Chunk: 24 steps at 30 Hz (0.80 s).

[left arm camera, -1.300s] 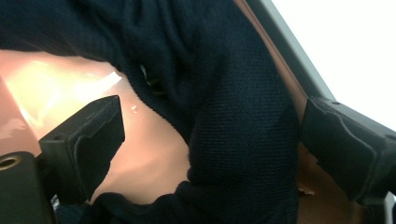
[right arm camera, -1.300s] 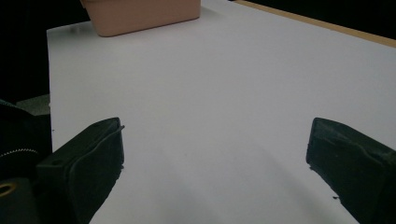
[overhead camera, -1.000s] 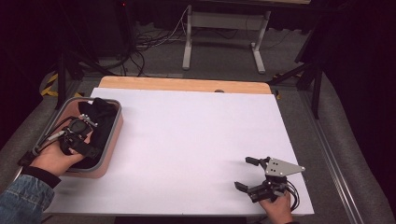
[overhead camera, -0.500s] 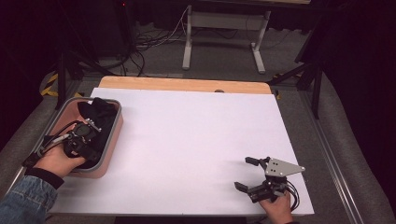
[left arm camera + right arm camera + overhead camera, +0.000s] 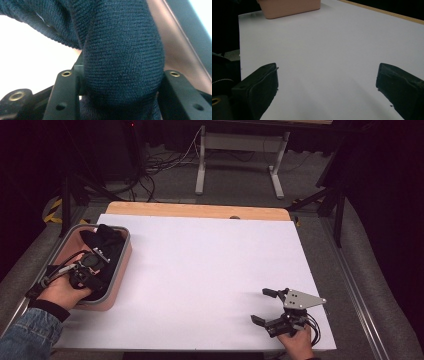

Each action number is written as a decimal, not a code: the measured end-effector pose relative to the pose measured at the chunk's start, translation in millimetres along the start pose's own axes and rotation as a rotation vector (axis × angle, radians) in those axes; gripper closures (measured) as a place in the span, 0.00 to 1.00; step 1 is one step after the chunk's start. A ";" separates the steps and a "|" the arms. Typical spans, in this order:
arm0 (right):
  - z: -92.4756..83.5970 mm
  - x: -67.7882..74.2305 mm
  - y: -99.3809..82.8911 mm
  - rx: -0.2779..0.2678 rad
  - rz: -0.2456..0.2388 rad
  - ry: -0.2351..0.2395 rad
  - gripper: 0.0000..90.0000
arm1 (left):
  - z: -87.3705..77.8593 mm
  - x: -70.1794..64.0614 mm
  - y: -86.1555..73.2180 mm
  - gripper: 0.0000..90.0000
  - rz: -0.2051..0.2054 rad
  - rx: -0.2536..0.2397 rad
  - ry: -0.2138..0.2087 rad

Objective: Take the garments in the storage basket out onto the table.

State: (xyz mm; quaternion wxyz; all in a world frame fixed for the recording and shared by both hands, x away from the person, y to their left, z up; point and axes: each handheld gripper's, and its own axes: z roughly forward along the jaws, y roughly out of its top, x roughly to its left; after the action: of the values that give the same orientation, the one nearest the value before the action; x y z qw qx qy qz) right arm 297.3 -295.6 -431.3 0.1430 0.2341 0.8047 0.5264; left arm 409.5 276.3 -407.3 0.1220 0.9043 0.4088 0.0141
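L tool (image 5: 95, 262): in pink bin (image 5: 116, 285), jaws just closed, clamping dark knit cloth (image 5: 120, 55) | R tool (image 5: 265, 306): wide, nothing btwn jaws, on white bench (image 5: 210, 270)

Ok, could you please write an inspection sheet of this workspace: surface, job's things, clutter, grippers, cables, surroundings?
Surface: white table top, bare in the middle, wooden strip along its far edge.
Job's things: dark knitted cloth lying in the pink bin at the table's left edge.
Clutter: nothing seen.
Grippers: left gripper in the bin, jaws just closed onto the cloth; right gripper open, resting near the front right corner.
Cables: one trails from each gripper; more on the floor.
Surroundings: dark room, grey stand behind the table.
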 end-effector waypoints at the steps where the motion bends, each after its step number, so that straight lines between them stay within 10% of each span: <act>1: 0.0 -0.1 0.0 -0.001 0.001 0.001 0.05 | -0.2 -0.2 -0.1 0.61 -0.002 -0.001 0.000; 24: 0.8 -0.9 -0.7 0.003 0.005 0.001 0.05 | -22.0 0.6 -6.5 0.65 -0.001 -0.119 0.002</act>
State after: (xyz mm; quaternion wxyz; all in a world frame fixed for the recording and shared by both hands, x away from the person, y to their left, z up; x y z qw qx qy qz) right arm 298.3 -295.7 -432.3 0.1410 0.2361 0.8051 0.5256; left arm 402.4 285.5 -387.5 0.1751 0.8953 0.4077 0.0390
